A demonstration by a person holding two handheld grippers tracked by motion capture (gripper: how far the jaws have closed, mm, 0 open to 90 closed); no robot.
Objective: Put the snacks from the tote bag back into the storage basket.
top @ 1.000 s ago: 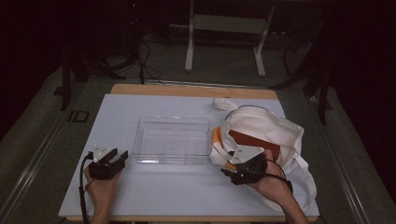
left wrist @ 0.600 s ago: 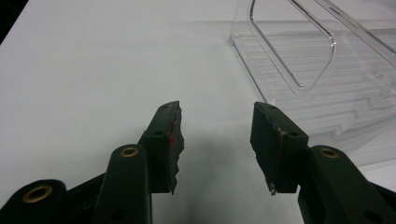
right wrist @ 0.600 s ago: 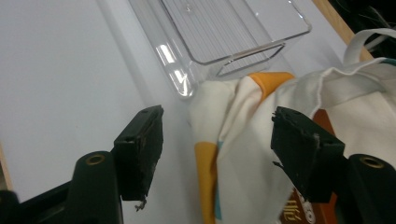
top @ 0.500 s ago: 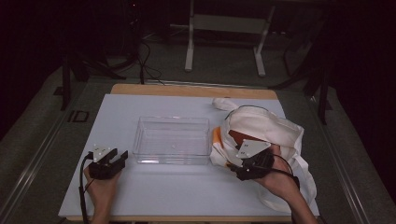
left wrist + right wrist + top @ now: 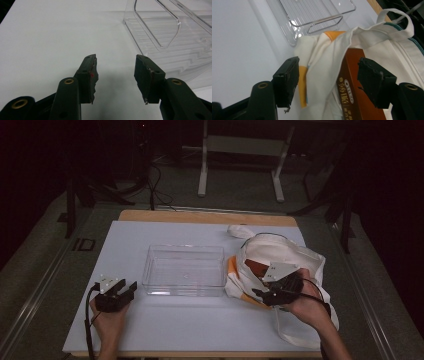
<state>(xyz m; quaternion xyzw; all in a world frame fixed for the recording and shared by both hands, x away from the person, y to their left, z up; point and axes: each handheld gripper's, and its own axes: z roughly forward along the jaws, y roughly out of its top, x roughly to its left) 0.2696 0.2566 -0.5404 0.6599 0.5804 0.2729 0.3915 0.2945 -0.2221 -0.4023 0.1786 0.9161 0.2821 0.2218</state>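
A white cloth tote bag (image 5: 290,255) with an orange patch lies on the right of the white table top (image 5: 200,330). A brown box (image 5: 256,267) lies in its mouth. My right gripper (image 5: 259,295) hovers at the bag's near left edge, pointing left. In the right gripper view its jaws (image 5: 329,77) stand open and have just been opening. The bag's rim (image 5: 324,65) and the brown box (image 5: 352,85) lie between the pads, which press on neither. My left gripper (image 5: 127,285) rests open on the table left of the clear tray (image 5: 185,270), nothing between its fingers (image 5: 90,75).
The clear tray (image 5: 175,37) stands empty mid-table, its near left corner just ahead of the left gripper. A bag handle (image 5: 240,231) trails toward the wooden back edge (image 5: 210,217). Bare white surface lies in front of the tray.
My right gripper has shifted to the right and lifted a little at the bag's mouth, and its jaws stand wider than before. The left hand has kept still.
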